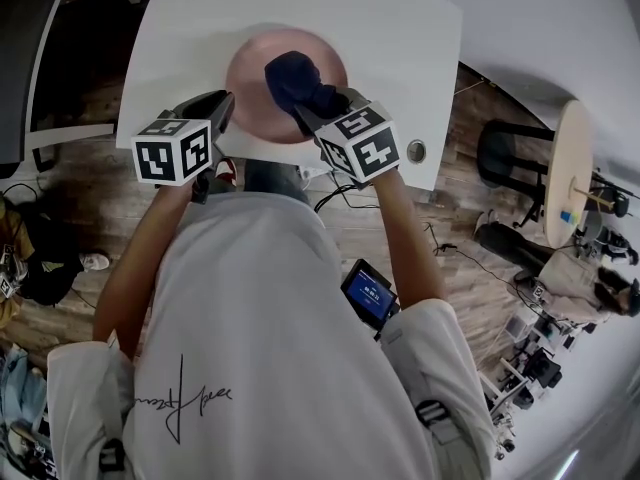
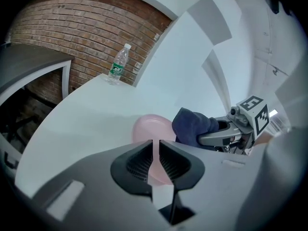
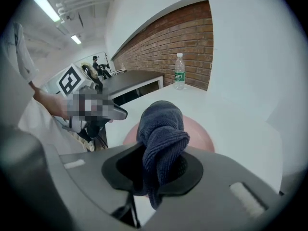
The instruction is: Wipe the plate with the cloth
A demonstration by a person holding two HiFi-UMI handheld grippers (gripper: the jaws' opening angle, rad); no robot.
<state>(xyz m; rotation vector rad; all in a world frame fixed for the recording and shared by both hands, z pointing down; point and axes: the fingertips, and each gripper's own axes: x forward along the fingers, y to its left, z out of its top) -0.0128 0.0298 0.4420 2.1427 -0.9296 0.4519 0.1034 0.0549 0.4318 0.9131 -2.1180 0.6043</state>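
A round pink plate point(image 1: 250, 73) lies on the white table point(image 1: 190, 28) near its front edge. A dark blue cloth point(image 1: 298, 80) is bunched over the plate's middle, and my right gripper point(image 1: 308, 114) is shut on it. In the right gripper view the cloth point(image 3: 161, 129) bulges up from between the jaws of my right gripper point(image 3: 156, 170), with the plate point(image 3: 204, 134) behind it. My left gripper point(image 1: 226, 106) is at the plate's left rim. In the left gripper view the plate's near rim point(image 2: 155, 162) fills the narrow gap of my left gripper point(image 2: 156, 146).
A clear water bottle point(image 2: 118, 64) with a green label stands at the table's far side by a brick wall point(image 2: 72, 28). A dark desk point(image 3: 132, 78) is beyond the table. A round wooden stool point(image 1: 568, 173) and cables lie on the floor at the right.
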